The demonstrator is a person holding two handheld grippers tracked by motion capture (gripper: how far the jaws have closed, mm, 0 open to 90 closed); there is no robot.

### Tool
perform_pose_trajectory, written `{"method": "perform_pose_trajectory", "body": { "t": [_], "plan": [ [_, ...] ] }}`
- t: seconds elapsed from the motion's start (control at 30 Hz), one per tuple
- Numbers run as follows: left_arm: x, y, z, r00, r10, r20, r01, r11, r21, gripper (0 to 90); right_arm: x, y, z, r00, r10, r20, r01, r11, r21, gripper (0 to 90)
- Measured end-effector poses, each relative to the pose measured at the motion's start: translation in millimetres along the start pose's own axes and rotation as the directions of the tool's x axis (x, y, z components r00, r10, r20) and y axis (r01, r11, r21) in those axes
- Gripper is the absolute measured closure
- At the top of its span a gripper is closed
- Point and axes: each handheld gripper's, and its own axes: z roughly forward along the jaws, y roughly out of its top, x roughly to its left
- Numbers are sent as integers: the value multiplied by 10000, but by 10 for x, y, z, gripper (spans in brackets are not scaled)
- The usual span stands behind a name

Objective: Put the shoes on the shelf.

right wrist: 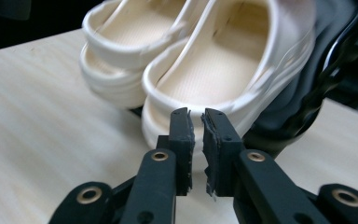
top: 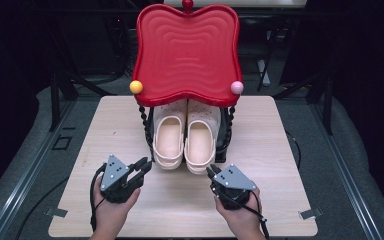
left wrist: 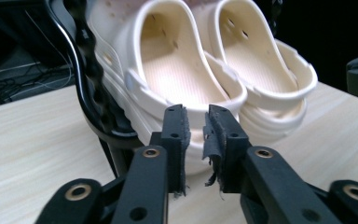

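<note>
Cream clogs [top: 185,142], a pair, sit side by side on the low shelf of a black rack [top: 148,131] under a red wavy tray [top: 186,50], at the middle of the table [top: 105,125], seen from above. Left gripper [top: 144,165] and right gripper [top: 211,172] point at their near heels. Left gripper view: left gripper [left wrist: 198,122] jaws narrowed to a slim gap, nothing between, just short of the clog heel [left wrist: 186,100]. Right gripper view: right gripper [right wrist: 196,122] the same, just short of a heel [right wrist: 205,98].

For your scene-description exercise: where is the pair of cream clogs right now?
In the high view, the pair of cream clogs sits side by side at the table's centre, toes tucked under the red tray, heels facing both claws.
</note>
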Motion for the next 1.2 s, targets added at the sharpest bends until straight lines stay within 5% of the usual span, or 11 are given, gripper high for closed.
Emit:
{"method": "perform_pose_trajectory", "body": {
  "t": [0.53,1.2],
  "plan": [
    [-78,-465,331,9985,-368,396,310,9900,1379,900,57,-409,265,9948,702,-738,-602,9896,1303,900],
    [-86,-424,507,9987,-479,186,444,9867,1562,900,58,-424,441,9912,1067,-785,-964,9875,1250,900]
  ]
}}
